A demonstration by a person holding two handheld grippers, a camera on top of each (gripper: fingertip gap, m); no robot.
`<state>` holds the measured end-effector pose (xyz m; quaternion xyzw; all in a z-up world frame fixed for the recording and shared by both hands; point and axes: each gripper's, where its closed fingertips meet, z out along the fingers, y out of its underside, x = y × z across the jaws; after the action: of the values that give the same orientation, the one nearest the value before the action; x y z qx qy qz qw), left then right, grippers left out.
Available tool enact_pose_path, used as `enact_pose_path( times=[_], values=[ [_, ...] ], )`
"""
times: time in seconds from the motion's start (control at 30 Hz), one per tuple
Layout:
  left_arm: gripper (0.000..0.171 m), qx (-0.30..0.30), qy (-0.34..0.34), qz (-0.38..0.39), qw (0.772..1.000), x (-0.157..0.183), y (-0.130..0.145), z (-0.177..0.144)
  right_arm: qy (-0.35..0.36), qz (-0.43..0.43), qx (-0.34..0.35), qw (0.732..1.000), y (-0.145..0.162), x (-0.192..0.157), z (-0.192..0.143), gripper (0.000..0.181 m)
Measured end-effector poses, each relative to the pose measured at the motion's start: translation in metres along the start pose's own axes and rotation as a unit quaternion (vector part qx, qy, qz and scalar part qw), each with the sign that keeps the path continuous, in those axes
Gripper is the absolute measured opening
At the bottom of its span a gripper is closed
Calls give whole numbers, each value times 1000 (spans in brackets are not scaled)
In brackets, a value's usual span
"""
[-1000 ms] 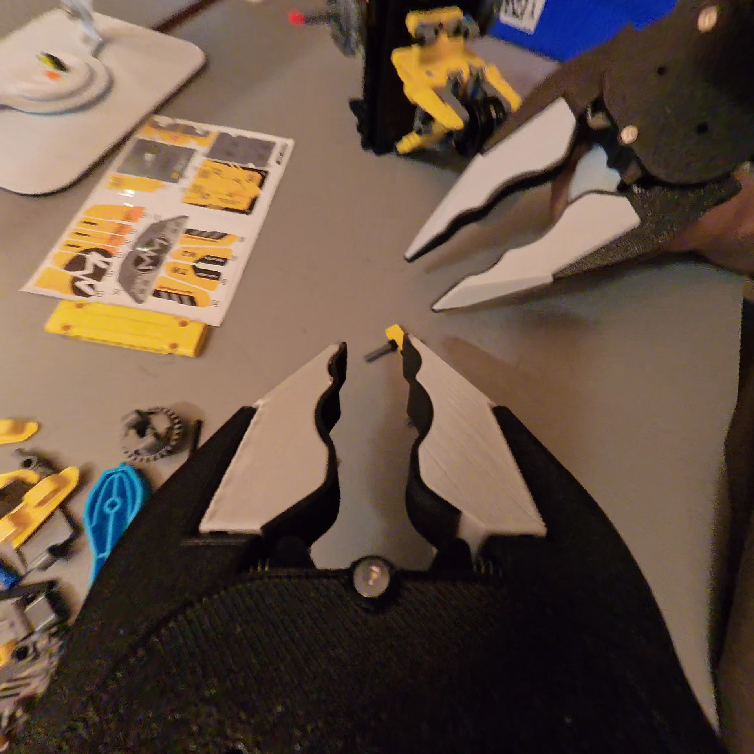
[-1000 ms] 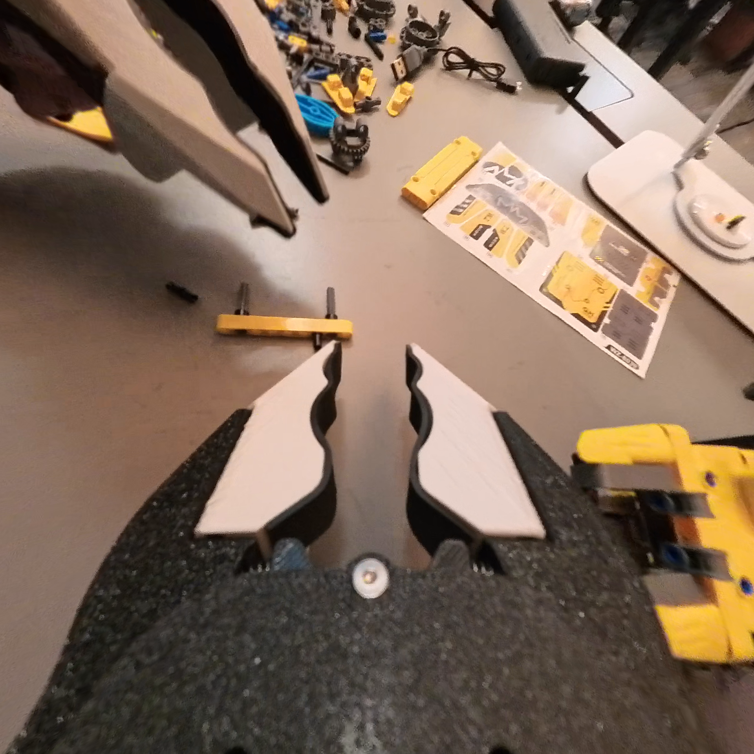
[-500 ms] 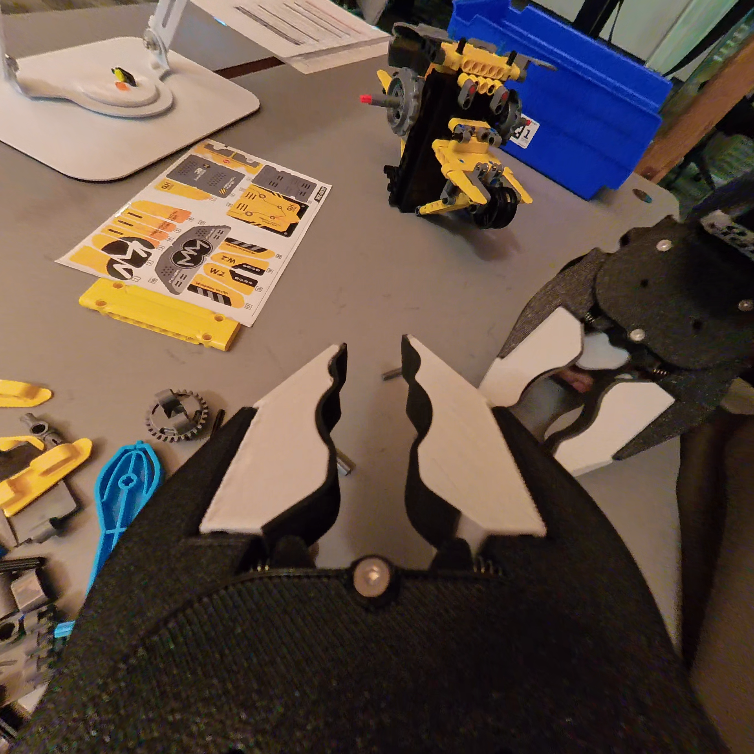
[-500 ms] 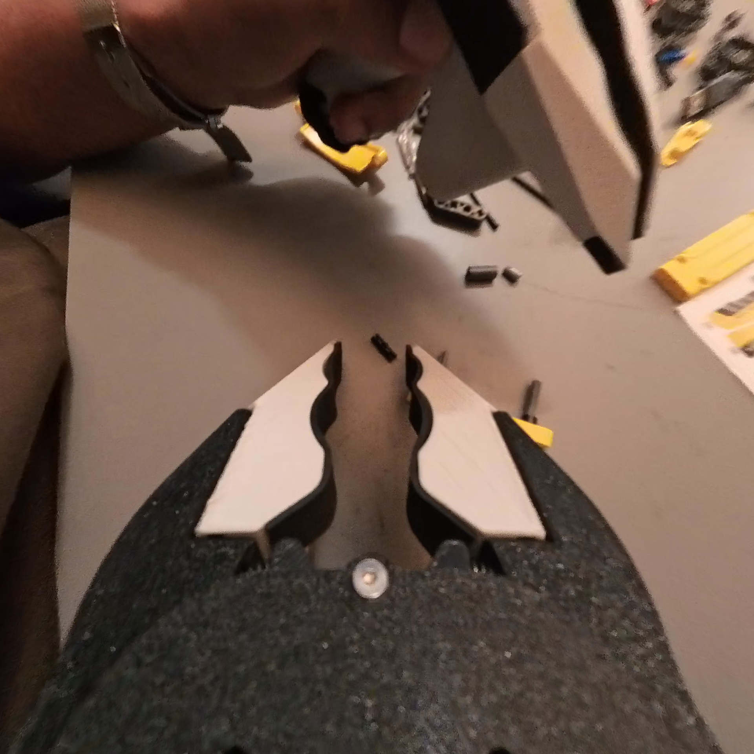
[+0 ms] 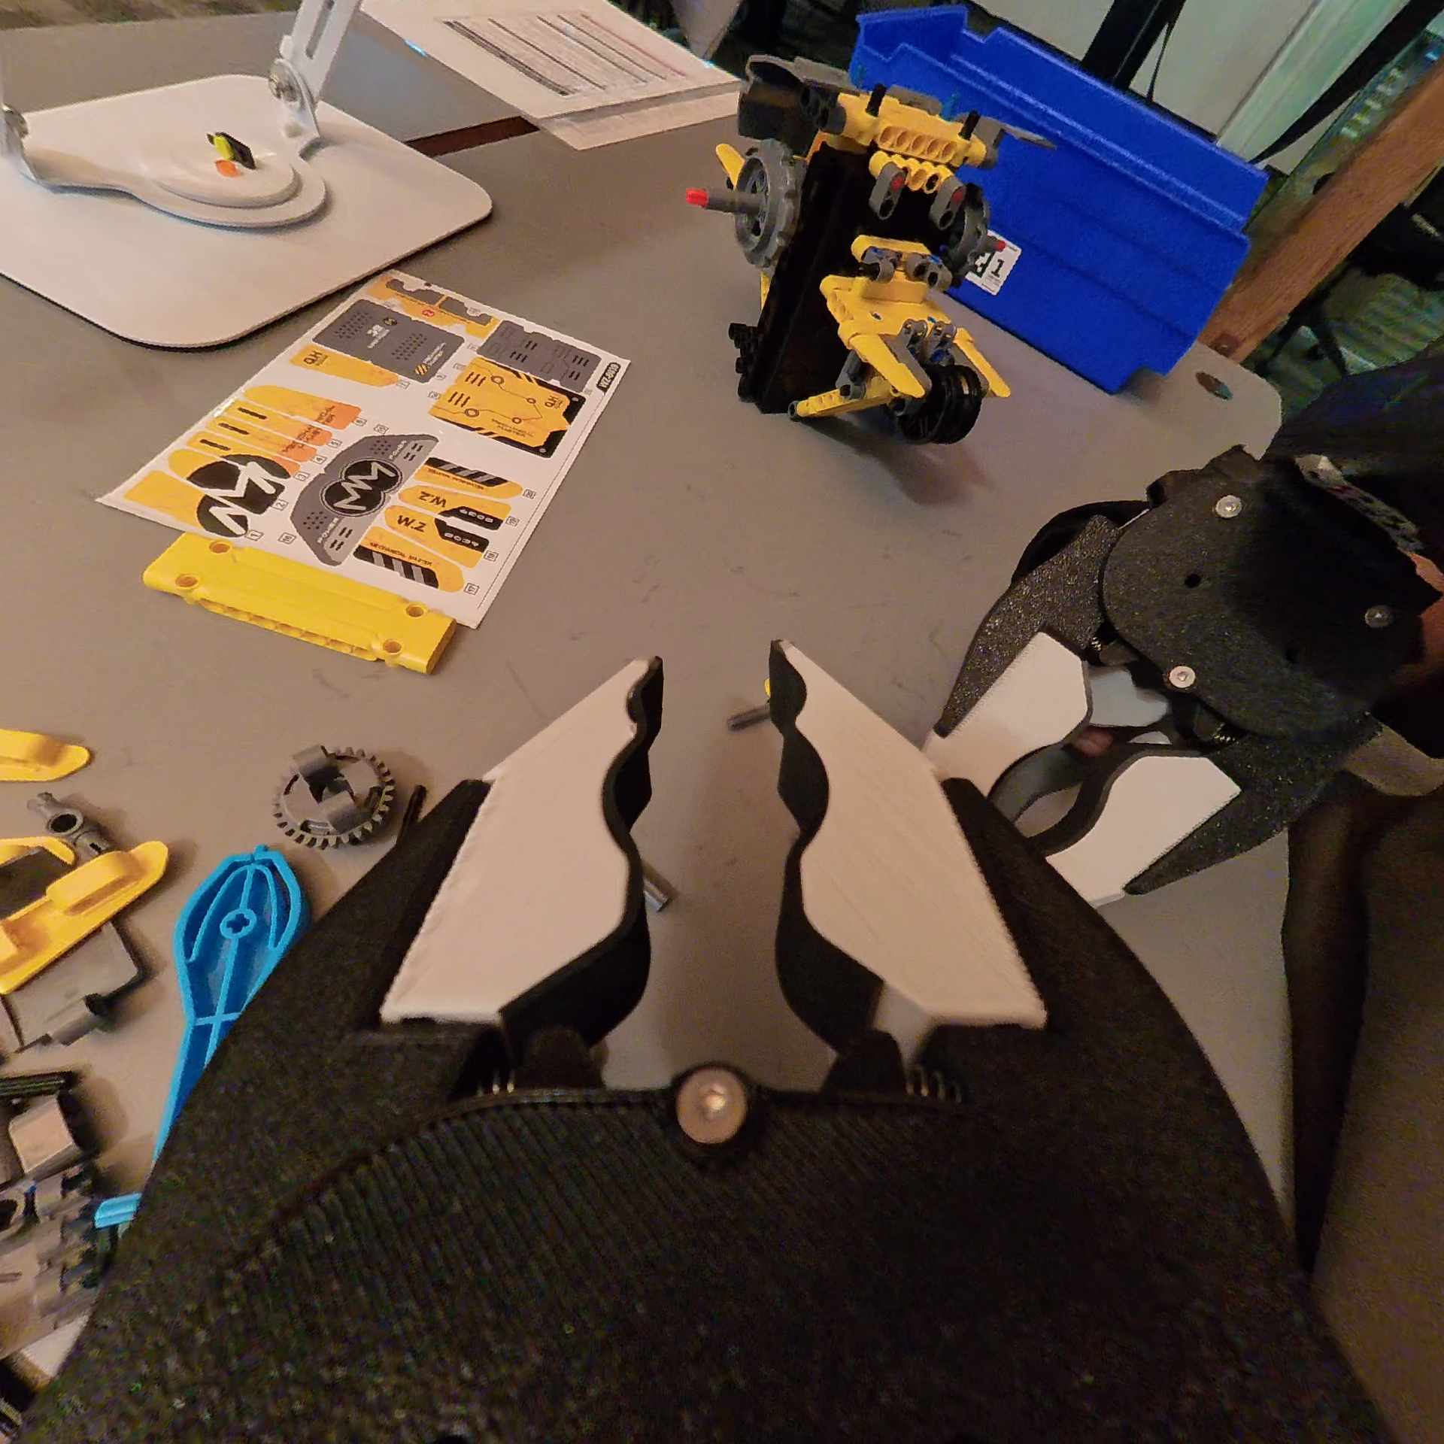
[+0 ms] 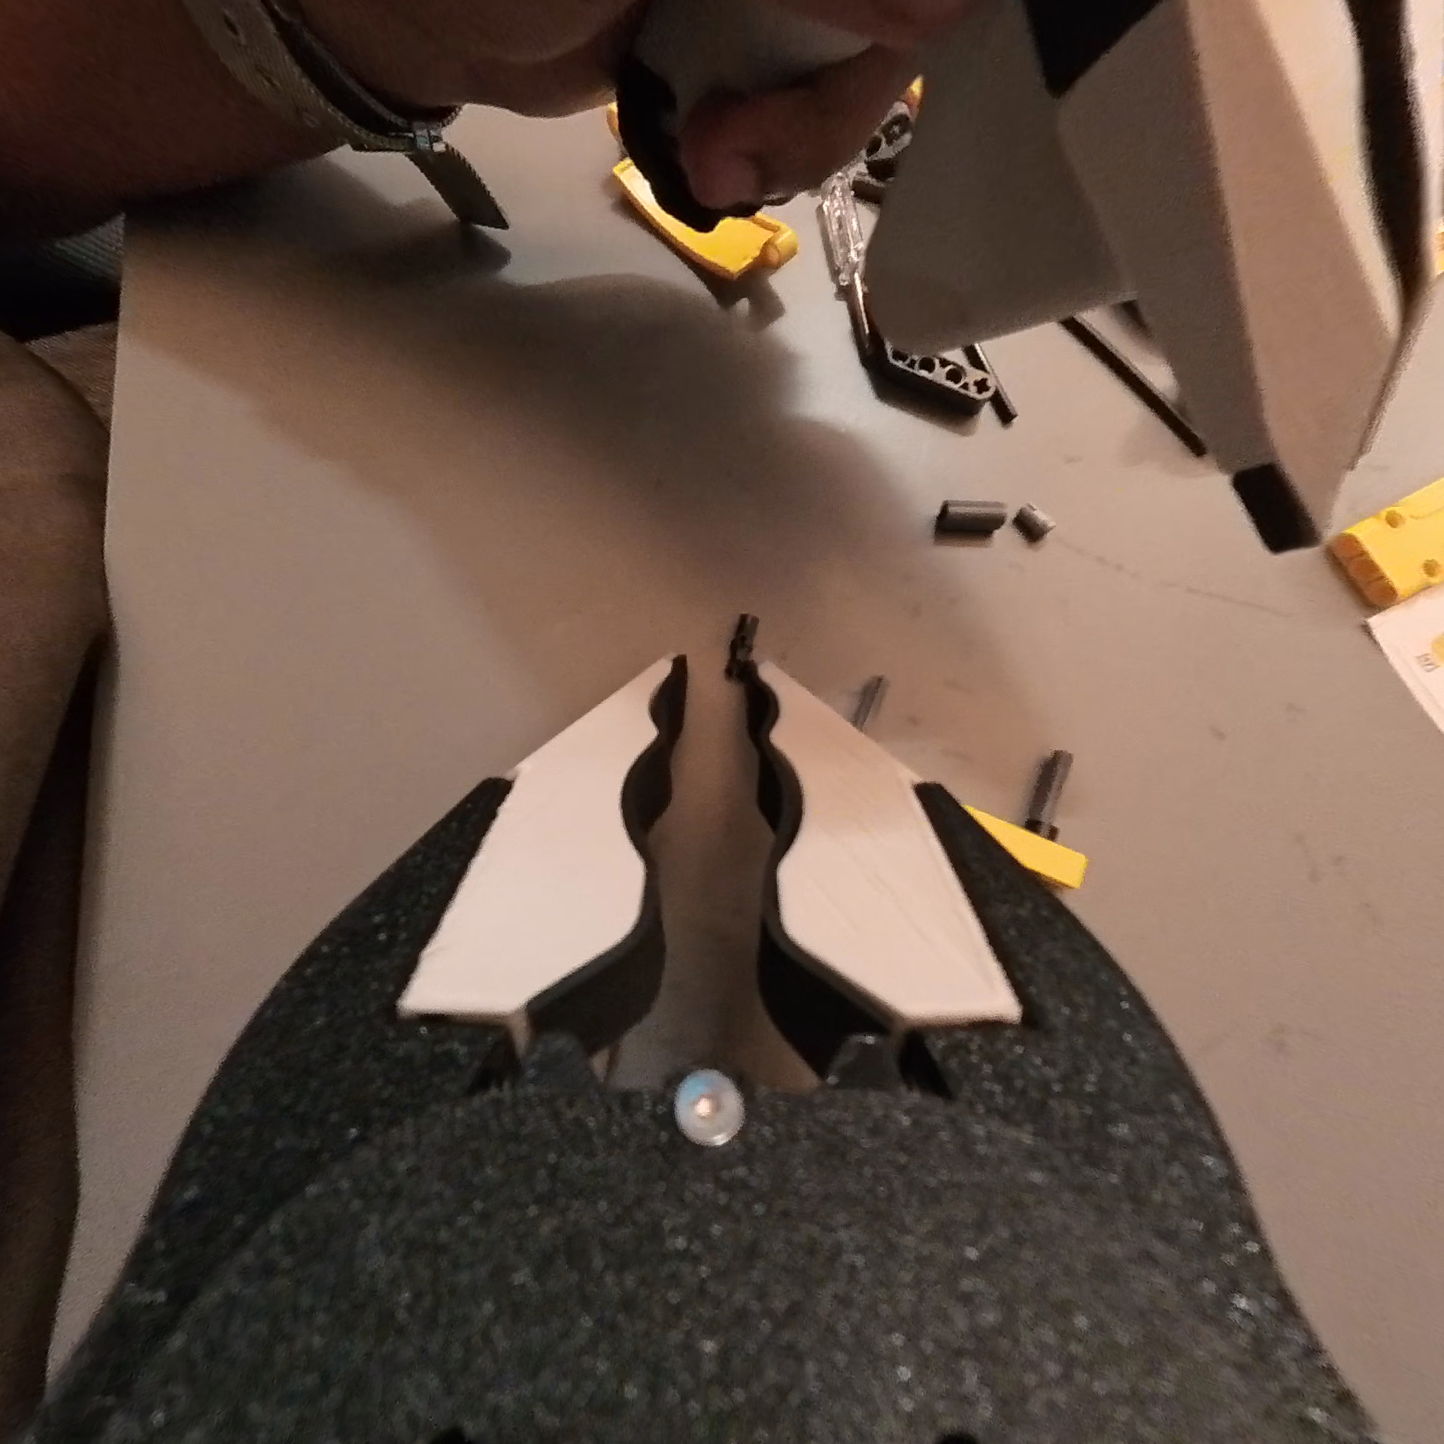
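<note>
My right gripper point(image 6: 717, 670) is low over the grey table point(image 6: 391, 547), its jaws a narrow gap apart. A small black pin point(image 6: 742, 645) lies at its tips, against the right fingertip. A yellow beam point(image 6: 1031, 856) with dark pins point(image 6: 1047, 789) lies just to its right, partly under the finger. My left gripper point(image 5: 717, 672) is open and empty above the table. A grey pin end point(image 5: 746, 715) and a sliver of yellow show by its right fingertip. The right gripper point(image 5: 1008, 805) shows beside it at the right. In the right wrist view the left gripper point(image 6: 1172, 312) hangs at the upper right, held by a hand.
A sticker sheet point(image 5: 375, 445) lies over a yellow panel point(image 5: 305, 602). A yellow and black model point(image 5: 859, 273) stands by a blue bin point(image 5: 1094, 234). A white lamp base point(image 5: 234, 234) is far left. A gear point(image 5: 336, 797), a blue piece point(image 5: 226, 961), two dark bushes point(image 6: 973, 520) and a black beam point(image 6: 938, 367) lie loose. Spacing between my two grippers at the tips: around 11 cm. To the gear point(image 5: 336, 797): left tips about 9 cm, right tips about 15 cm.
My right gripper swung left off the yellow beam to the small black pin and its jaws have narrowed. My left gripper drew back and lifted, then held still.
</note>
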<state>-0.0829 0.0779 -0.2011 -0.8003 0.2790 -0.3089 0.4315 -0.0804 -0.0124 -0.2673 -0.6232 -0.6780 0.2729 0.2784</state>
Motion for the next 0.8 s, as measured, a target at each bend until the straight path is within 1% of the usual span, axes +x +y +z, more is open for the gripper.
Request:
enact_pose_path(
  times=[0.17,0.27,0.3,0.47,0.57,0.67,0.8],
  values=[
    [27,1,1,-1,1000,0,0,0,9,6,3,1000,-3,2,3,16],
    [27,1,-1,3,1000,0,-1,0,18,10,2,1000,-4,4,5,11],
    [27,1,-2,4,1000,1,-1,0,23,9,1,1000,-4,6,5,5],
    [27,5,-2,5,1000,1,-3,-2,42,0,10,999,-5,8,2,4],
    [28,16,-1,2,1000,2,-6,-4,69,7,55,996,-16,20,-14,4],
    [30,33,13,-10,999,3,-11,-7,92,36,111,989,-25,37,-37,4],
    [33,48,43,-29,997,8,-14,-8,84,85,179,977,-31,50,-63,4]
  ],
)
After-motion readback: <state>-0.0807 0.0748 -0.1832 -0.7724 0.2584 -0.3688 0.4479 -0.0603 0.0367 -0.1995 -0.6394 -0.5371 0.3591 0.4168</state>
